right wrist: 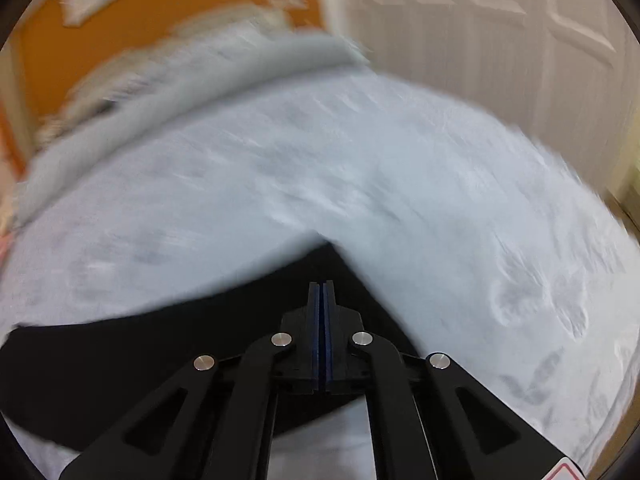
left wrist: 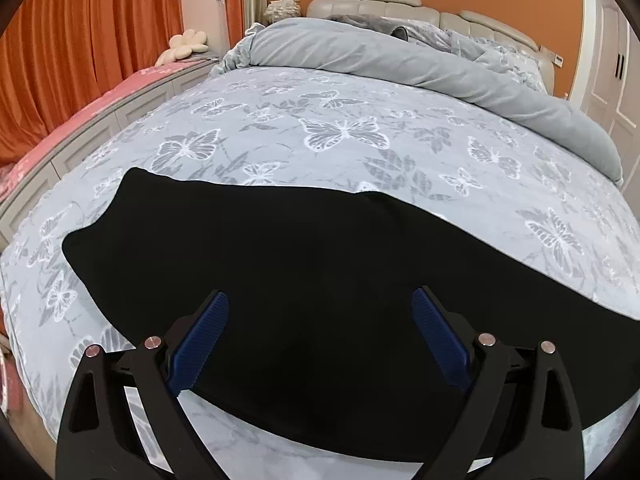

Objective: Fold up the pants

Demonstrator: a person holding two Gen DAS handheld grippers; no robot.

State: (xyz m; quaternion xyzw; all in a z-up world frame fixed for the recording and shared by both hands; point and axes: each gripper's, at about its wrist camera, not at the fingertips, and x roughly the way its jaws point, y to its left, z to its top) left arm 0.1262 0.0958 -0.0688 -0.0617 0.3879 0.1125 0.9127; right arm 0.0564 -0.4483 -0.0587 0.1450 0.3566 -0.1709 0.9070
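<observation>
The black pants (left wrist: 288, 264) lie flat on the bed (left wrist: 360, 132), long axis running from the middle left of the left wrist view down to its lower right edge. The left gripper (left wrist: 320, 312) hovers over them near the bottom, jaws wide with nothing between. In the blurred right wrist view, the right gripper (right wrist: 322, 292) has its jaws pressed together; a peak of the pants (right wrist: 120, 360) rises just beyond its tips, though I cannot tell if cloth is pinched.

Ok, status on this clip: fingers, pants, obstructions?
Left gripper open over black fabric pants. Right gripper shut; grip on pants unclear. Nothing in the way.
</observation>
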